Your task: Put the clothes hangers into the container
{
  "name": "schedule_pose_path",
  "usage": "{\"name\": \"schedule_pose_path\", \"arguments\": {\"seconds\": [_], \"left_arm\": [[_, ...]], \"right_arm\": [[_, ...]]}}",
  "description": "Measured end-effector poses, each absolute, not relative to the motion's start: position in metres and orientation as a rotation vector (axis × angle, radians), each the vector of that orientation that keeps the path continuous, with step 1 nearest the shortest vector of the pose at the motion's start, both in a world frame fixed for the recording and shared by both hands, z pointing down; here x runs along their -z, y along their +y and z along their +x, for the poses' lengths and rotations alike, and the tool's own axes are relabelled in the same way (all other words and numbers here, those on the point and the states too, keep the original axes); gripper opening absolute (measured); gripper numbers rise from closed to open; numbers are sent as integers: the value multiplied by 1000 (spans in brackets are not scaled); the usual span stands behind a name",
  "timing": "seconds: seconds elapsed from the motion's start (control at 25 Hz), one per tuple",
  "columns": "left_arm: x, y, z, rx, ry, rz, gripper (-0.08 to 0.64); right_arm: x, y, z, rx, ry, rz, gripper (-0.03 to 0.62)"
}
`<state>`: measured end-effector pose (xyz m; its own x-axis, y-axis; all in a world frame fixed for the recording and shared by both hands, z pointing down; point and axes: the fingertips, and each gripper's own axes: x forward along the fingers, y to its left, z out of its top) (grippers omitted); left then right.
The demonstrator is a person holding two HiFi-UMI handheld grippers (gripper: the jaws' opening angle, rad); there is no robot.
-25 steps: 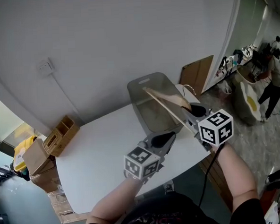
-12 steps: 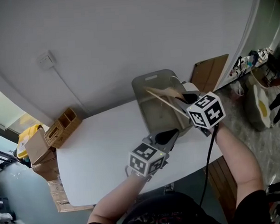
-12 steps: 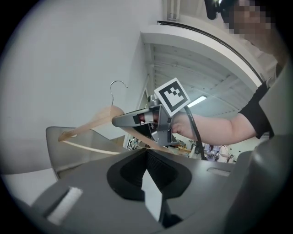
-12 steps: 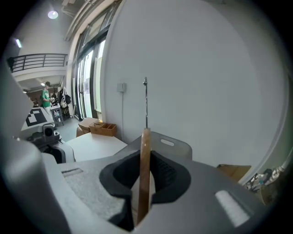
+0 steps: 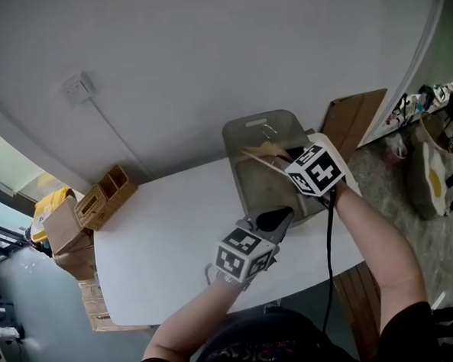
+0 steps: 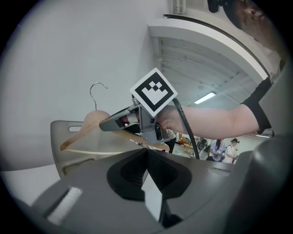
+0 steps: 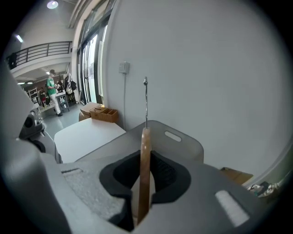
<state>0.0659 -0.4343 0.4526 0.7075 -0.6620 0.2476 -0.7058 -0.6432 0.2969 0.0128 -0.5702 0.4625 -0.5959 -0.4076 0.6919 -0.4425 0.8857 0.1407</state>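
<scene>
Now that my right claw (image 5: 289,159), clamped on the wooden hanger (image 5: 261,153), has moved over the grey container (image 5: 255,123) (left claw (image 5: 277,216) closed, empty), release looks due.

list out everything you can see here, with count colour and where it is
clothes hanger: 1, light wood with metal hook, clamped in the right claw above the container
container: 1, translucent grey, far right end of the table by the wall
table: 1, white, in front of the person
wooden organiser: 1, tan, by the table's far left corner
cardboard boxes: a few, brown, on the floor left of the table
wall socket: 1, white, on the wall, cable running down
board: 1, brown, leaning by the wall to the right
left claw: 1, grey, shut and empty, near the container
right claw: 1, grey, shut on the hanger
</scene>
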Motion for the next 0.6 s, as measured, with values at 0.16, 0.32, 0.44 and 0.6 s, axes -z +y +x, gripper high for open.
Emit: {"name": "schedule_pose_path", "arguments": {"seconds": [0.16, 0.32, 0.44, 0.6], "left_arm": [[-457, -439, 63, -168, -1064, 2524, 0], [-459, -443, 58, -167, -1060, 2514, 0], [-462, -443, 55, -175, -1059, 2505, 0], [-466, -442, 48, -175, -1064, 2493, 0]], "right_arm": [[-485, -575, 1, -34, -2224, 558, 55], [-503, -581, -11, -2, -2174, 520, 55], [-513, -583, -19, 14, -2155, 495, 55], [-527, -583, -29, 14, -2138, 475, 55]]}}
